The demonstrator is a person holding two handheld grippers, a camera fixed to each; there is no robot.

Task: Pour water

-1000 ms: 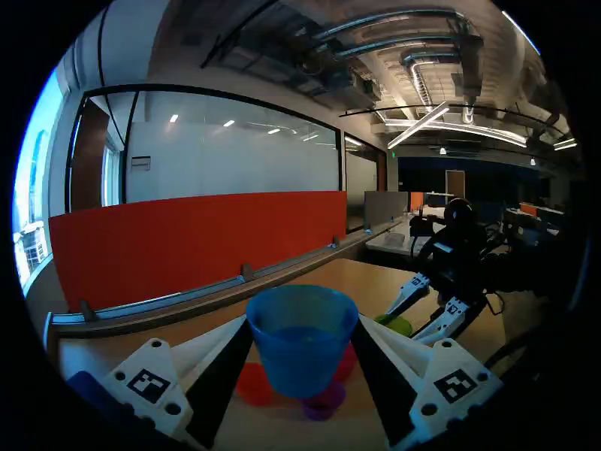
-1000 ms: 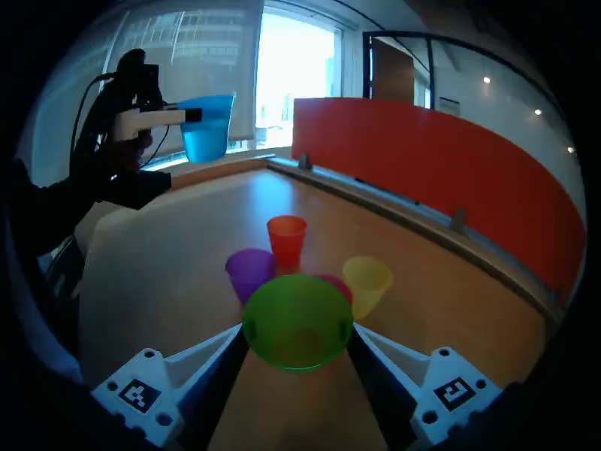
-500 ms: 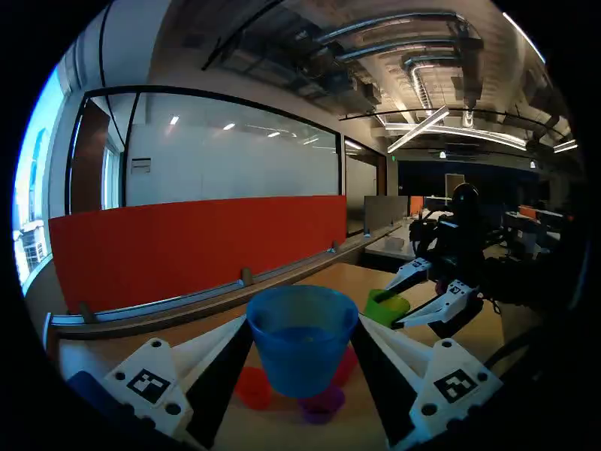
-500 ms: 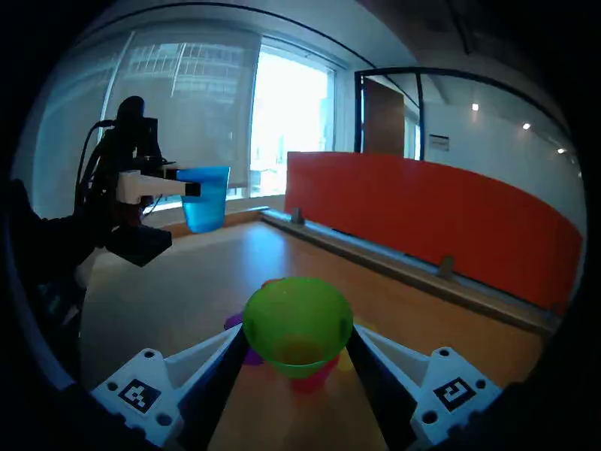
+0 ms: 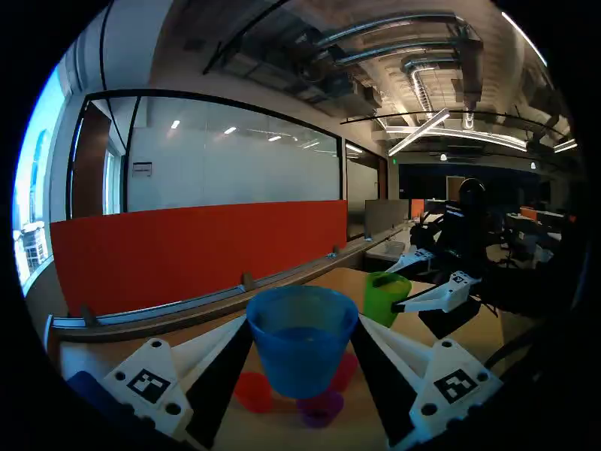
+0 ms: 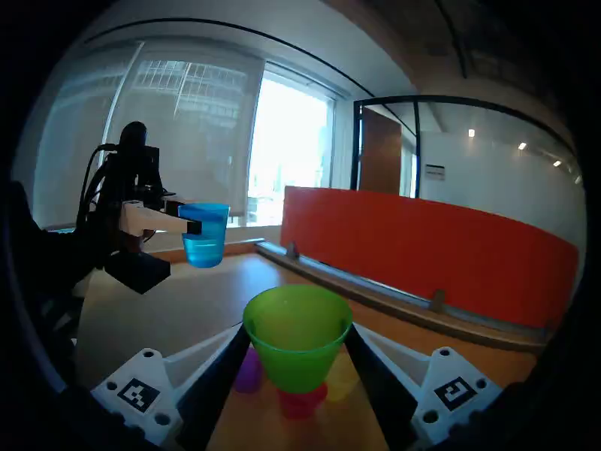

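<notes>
**Both grippers raised over the table, each carrying a cup.** The left gripper [image 5: 300, 352] is held level above the table [image 6: 173, 316]. Its two fingers pinch the sides of the blue cup [image 5: 302, 342], which stands upright in the air. In the right gripper view the same gripper reaches in from the left, with a person's dark sleeve [image 6: 41, 259] behind it. There the water [image 6: 203, 252] shows as a darker band filling roughly the lower half of the blue cup.

The right gripper [image 6: 298, 355] is also level and lifted off the table. Its fingers press on either side of the green cup [image 6: 298, 338], which is upright with its mouth open to the camera. Whether that cup holds anything cannot be told. In the left gripper view the two held cups are near each other above the table but apart.

On the table beneath the green cup stand a purple cup [image 6: 248, 370] and a yellow cup [image 6: 342, 376]. Beneath the blue cup stand a red cup [image 5: 254, 391] and a pink cup [image 5: 345, 370]. Their contents are hidden. An orange-red partition [image 6: 421, 248] runs along the table's far edge.
</notes>
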